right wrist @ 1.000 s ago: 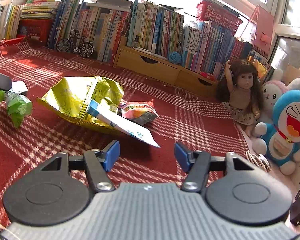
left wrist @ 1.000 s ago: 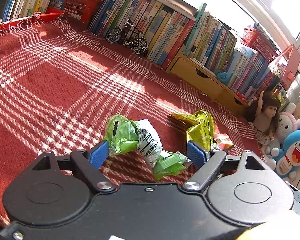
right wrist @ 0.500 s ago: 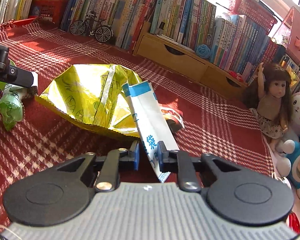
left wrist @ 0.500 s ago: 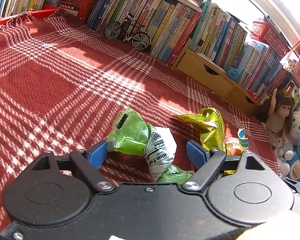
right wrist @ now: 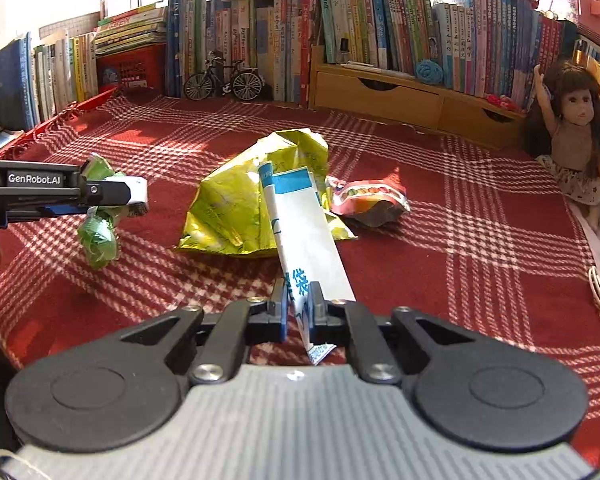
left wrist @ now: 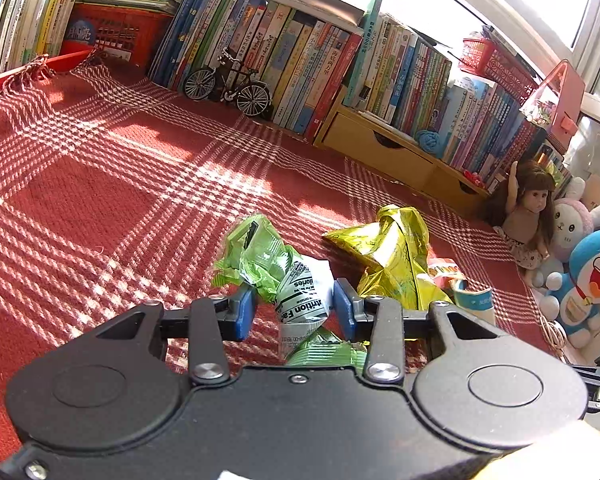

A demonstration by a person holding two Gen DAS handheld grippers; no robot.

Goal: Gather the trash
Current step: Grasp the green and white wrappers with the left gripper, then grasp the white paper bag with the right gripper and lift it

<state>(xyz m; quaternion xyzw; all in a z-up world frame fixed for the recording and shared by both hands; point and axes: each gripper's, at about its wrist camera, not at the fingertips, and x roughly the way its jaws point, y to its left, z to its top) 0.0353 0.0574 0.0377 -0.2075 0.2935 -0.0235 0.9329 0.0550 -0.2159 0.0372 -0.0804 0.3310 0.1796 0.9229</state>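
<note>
On the left, the left gripper [left wrist: 294, 309] is closing its jaws around the green and white wrapper [left wrist: 284, 272]; the wrapper sits between the blue pads and looks gripped. Its long axis runs forward along the fingers. Right of it, the yellow bag [right wrist: 256, 196] lies flat on the red blanket [right wrist: 460, 240]. The right gripper [right wrist: 299, 306] is clamped on the near end of the white and blue packet [right wrist: 304, 224], which slants away over the bag. The orange wrapper [right wrist: 370, 200] lies farther right, nearer the right gripper.

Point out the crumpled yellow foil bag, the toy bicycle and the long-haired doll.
Crumpled yellow foil bag [right wrist: 228, 196]: right wrist view, left face.
Black toy bicycle [right wrist: 223, 80]: right wrist view, frame.
Long-haired doll [left wrist: 527, 216]: left wrist view, torso.
</note>
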